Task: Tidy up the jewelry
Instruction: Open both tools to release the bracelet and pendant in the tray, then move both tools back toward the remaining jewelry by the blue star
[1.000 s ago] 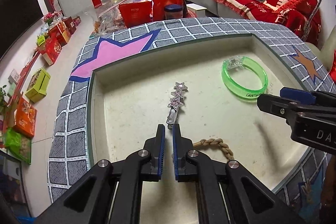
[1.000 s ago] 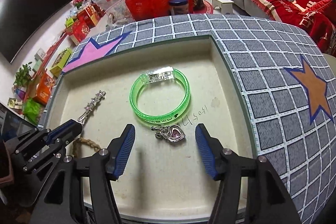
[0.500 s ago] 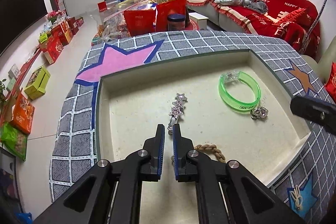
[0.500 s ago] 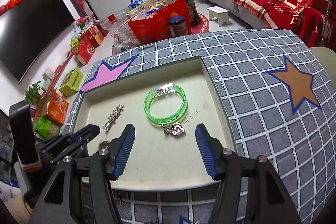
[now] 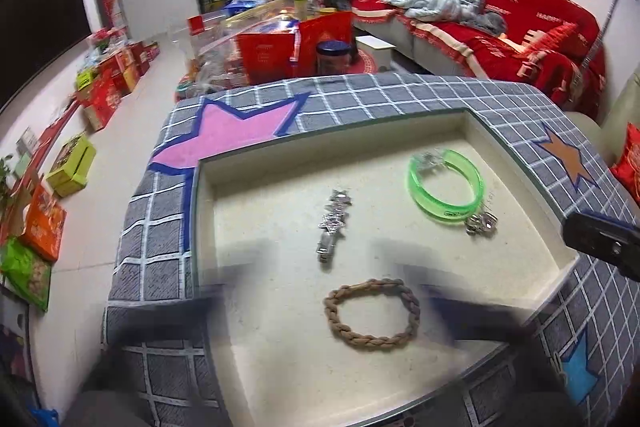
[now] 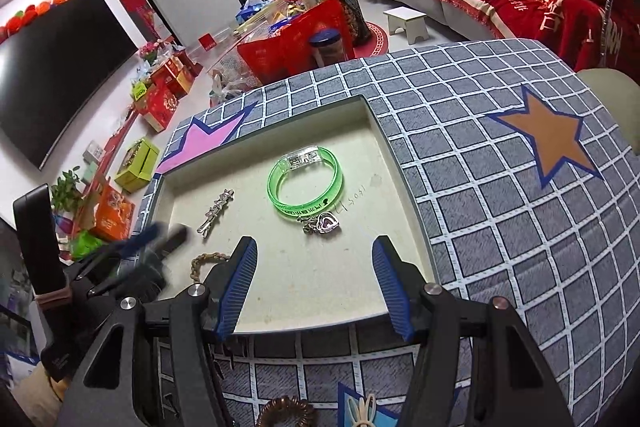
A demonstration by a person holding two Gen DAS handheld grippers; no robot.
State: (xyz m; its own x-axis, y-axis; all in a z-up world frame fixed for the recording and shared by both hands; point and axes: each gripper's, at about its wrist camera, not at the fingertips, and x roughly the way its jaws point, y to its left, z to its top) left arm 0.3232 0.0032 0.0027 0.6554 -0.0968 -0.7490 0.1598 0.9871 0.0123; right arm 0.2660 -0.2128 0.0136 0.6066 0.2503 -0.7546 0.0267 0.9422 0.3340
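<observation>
In the cream tray (image 5: 280, 355) (image 6: 288, 291) lie a green bangle (image 5: 445, 193) (image 6: 306, 183), a silver star hair clip (image 5: 333, 225) (image 6: 215, 212), a heart pendant (image 5: 482, 223) (image 6: 325, 222) touching the bangle, and a braided brown band (image 5: 372, 314) (image 6: 203, 263). My left gripper (image 5: 320, 307) is a motion blur in its own view, jaws spread wide around the band; it also shows blurred in the right wrist view (image 6: 160, 241). My right gripper (image 6: 314, 281) is open and empty, above the tray's near edge, short of the pendant.
The tray is sunk in a grey checked cushioned top (image 6: 500, 187) with pink (image 5: 232, 135), orange (image 6: 548, 139) and blue (image 5: 576, 367) stars. A coiled brown hair tie (image 6: 284, 413) and a pale clip lie on its near edge. Boxes, bags and a red sofa stand beyond.
Both grippers have pulled back and up from the tray. My left gripper, shut half a second ago, has swung open, and the braided band now lies in full view.
</observation>
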